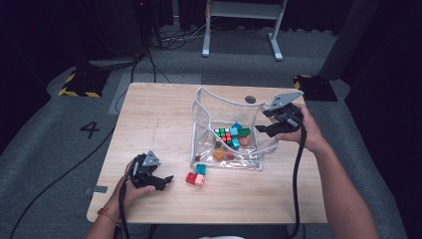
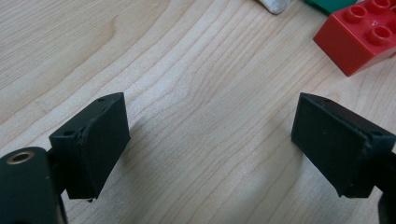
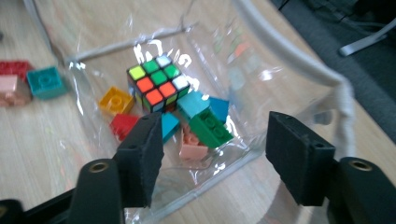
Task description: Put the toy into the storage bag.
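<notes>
Red brick (image 2: 357, 35) in left gripper view: cut off by top & right pic edges, w/ a green piece (image 2: 329, 4) and a pale scrap (image 2: 276, 4) clipped at the top edge, too little showing to ID. In right gripper view the clear bag (image 3: 299, 60) runs off the top edge, glare on its plastic blurs the bricks behind; pink brick (image 3: 194, 144) part hidden behind the green brick (image 3: 210, 128), red brick (image 3: 14, 69) and pink one (image 3: 10, 89) at left pic edge cut off. High view: bits inside the bag near the cube (image 1: 224, 135) too small to tell apart.
</notes>
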Demonstrator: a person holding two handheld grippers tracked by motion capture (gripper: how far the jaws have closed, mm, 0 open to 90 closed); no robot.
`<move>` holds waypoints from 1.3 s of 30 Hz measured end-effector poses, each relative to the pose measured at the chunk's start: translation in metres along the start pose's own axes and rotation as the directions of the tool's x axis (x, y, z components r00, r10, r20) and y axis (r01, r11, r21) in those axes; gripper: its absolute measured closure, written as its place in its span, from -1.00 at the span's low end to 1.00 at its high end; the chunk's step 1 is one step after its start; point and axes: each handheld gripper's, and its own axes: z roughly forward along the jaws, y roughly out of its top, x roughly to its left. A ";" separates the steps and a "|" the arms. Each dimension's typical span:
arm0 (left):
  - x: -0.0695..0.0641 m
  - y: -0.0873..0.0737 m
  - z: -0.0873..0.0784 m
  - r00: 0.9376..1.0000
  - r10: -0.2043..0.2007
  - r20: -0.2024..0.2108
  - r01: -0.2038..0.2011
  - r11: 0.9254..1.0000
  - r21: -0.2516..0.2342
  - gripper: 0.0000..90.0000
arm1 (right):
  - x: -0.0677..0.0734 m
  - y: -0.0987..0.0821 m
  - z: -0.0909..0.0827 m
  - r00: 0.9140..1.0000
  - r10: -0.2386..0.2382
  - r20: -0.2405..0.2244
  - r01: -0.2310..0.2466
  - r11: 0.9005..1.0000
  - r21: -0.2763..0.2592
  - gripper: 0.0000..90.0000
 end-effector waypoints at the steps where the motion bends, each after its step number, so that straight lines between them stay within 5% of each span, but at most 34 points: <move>1: 0.000 0.000 0.000 1.000 0.002 -0.002 -0.002 1.000 -0.001 -0.74 | 0.000 -0.001 -0.004 1.000 0.008 0.010 -0.008 1.000 -0.020 -0.25; 9: 0.000 0.000 0.000 1.000 -0.003 0.002 0.003 1.000 0.002 -0.74 | 0.006 -0.017 -0.031 0.998 0.053 0.039 -0.048 0.992 -0.119 -0.33; 11: 0.000 0.000 0.000 1.000 -0.003 0.002 0.003 1.000 0.002 -0.74 | 0.010 -0.022 -0.037 0.996 0.038 0.083 -0.027 0.991 -0.129 -0.34; 23: 0.000 0.000 0.000 1.000 -0.003 0.003 0.003 1.000 0.003 -0.74 | 0.026 -0.073 -0.069 0.984 0.131 0.123 -0.097 0.963 -0.251 -0.34; 33: 0.000 0.000 0.000 1.000 -0.004 0.001 0.004 1.000 0.002 -0.75 | 0.045 -0.118 -0.052 0.984 0.164 0.074 -0.145 0.965 -0.219 -0.34; 39: 0.000 0.000 0.000 1.000 0.000 -0.001 0.000 1.000 0.000 -0.75 | 0.068 -0.132 -0.033 0.988 0.152 0.011 -0.146 0.964 -0.224 -0.28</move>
